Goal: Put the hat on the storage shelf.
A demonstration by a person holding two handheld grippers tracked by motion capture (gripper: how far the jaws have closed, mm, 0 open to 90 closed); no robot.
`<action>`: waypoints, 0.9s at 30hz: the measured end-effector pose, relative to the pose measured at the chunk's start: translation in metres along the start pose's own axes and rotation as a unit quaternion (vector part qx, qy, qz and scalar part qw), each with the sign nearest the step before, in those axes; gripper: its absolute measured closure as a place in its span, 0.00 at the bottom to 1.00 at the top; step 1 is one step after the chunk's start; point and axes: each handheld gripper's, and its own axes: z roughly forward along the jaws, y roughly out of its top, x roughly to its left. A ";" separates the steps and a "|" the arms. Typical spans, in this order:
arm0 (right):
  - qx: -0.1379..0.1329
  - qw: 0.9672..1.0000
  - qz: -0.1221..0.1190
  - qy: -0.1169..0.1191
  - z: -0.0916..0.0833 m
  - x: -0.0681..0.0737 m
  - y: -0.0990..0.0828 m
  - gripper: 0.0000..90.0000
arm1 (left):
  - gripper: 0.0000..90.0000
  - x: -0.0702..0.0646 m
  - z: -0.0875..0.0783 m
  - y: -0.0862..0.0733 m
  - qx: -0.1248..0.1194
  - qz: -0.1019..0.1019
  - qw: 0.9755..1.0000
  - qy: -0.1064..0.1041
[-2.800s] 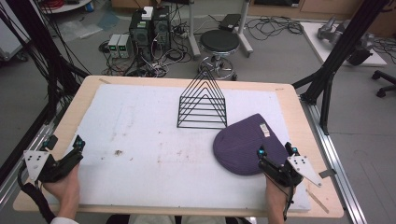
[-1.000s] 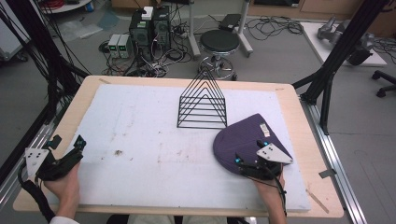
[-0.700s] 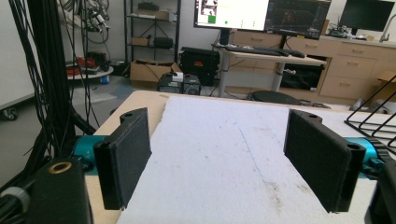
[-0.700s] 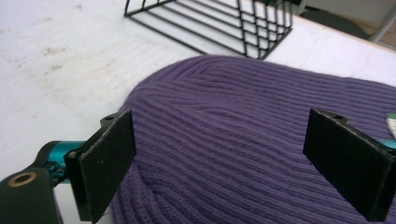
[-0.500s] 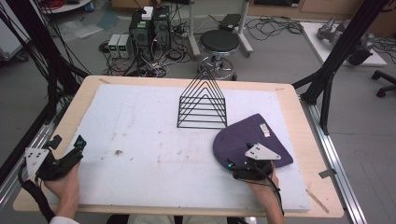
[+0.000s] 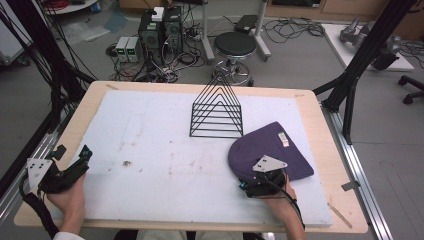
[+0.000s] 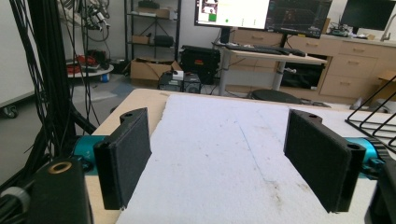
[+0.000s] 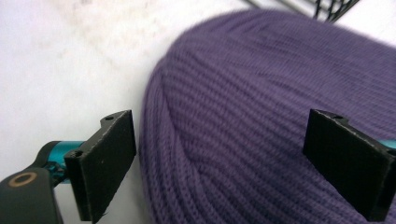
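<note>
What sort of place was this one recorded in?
Most likely a robotics lab or workshop: desktop computer towers with tangled cables sit on the grey floor, black metal rig frames flank the foam-covered wooden table, and a lit monitor stands on a desk.

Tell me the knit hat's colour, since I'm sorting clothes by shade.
The hat is plain dark purple in ribbed knit; the right gripper view shows it best.
</note>
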 end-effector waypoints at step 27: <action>0.023 0.999 0.016 -0.023 -0.002 -0.006 0.003 0.76 | 0.26 -0.001 0.001 0.000 0.001 -0.003 1.000 -0.006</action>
